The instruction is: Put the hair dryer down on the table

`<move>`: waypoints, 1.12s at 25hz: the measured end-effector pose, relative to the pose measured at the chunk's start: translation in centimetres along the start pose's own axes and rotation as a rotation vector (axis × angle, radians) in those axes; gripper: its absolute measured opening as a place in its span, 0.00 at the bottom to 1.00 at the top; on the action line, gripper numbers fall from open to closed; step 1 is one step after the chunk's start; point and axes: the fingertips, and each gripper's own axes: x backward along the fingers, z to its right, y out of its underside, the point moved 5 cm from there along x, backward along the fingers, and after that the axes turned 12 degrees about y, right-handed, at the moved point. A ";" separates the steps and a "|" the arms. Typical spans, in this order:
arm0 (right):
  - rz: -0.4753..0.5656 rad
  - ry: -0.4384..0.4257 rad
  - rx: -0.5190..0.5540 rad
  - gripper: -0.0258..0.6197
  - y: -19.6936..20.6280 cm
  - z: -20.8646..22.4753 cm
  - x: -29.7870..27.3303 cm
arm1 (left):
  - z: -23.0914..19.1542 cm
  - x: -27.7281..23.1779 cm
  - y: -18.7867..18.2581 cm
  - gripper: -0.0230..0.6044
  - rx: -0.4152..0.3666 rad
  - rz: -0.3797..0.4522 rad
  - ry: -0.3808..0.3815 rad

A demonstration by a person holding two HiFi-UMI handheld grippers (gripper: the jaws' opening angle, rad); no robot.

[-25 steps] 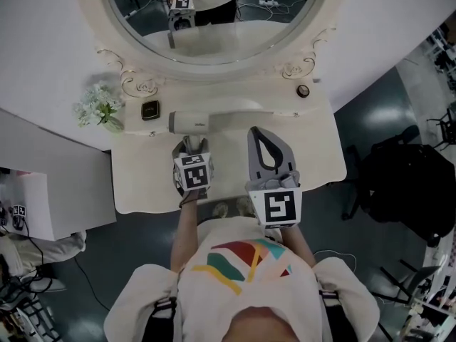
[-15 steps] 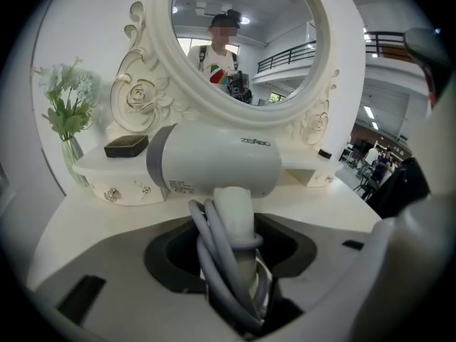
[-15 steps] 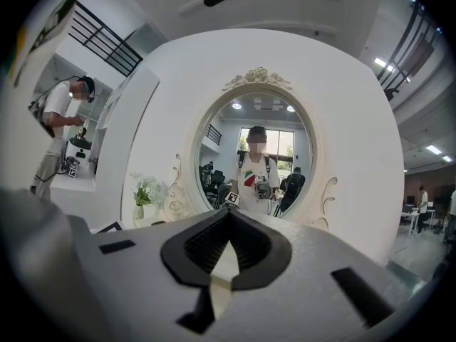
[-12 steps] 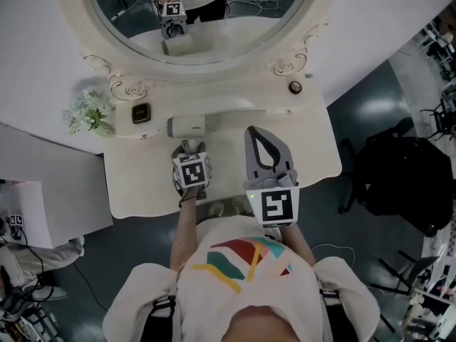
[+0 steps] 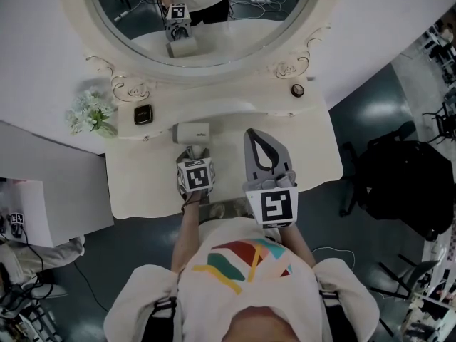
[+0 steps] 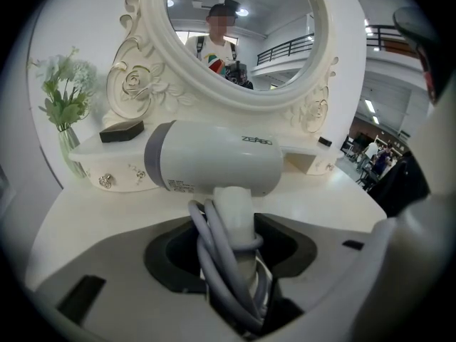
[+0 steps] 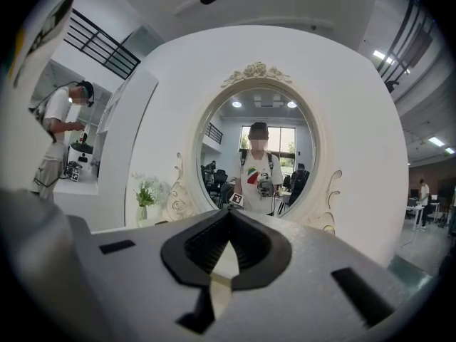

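While the hair dryer (image 5: 192,132) is not yet released, the entries stand as follows.

Hair dryer: white barrel lying crosswise, grey end toward the counter's left edge. Its handle points back at the person, with the grey cord wound round it. It sits over the back half of the counter (image 5: 306,155), left of centre and just in front of the raised back shelf. Whether any part touches the surface cannot be told.

Left tool (image 5: 191,155): clamped on the dryer's handle and the cord coils, jaws held wide by their bulk, angled downward. In the left gripper view the handle fills the gap between the jaws.

Right tool (image 5: 258,134): jaws pressed together with nothing between them. It is held about level over the counter's middle, right of the dryer and apart from it, facing the mirror (image 5: 214,20).

Other items: flowers (image 5: 89,114) at the back left corner; a small dark box (image 5: 143,113) on the shelf beside them, near the dryer's grey end.

Step in hand, as judged: the set-down itself, late in the task.

Next move, as judged: bring the barrel flat onto bare counter short of the shelf, then spread the left jaws fully and draw straight back. The cord coils may catch on the pads, and the round barrel may roll.
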 end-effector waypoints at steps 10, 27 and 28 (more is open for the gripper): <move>0.005 -0.070 -0.056 0.04 0.8 -1.7 -0.9 | -0.5 -0.4 0.9 0.35 0.049 -0.019 -0.006; -0.035 -0.227 -0.080 0.04 2.3 -6.3 -2.8 | -1.9 -1.5 3.6 0.36 0.167 -0.114 0.005; -0.036 -0.232 -0.075 0.04 2.4 -6.5 -2.9 | -2.0 -1.4 3.6 0.36 0.161 -0.116 -0.001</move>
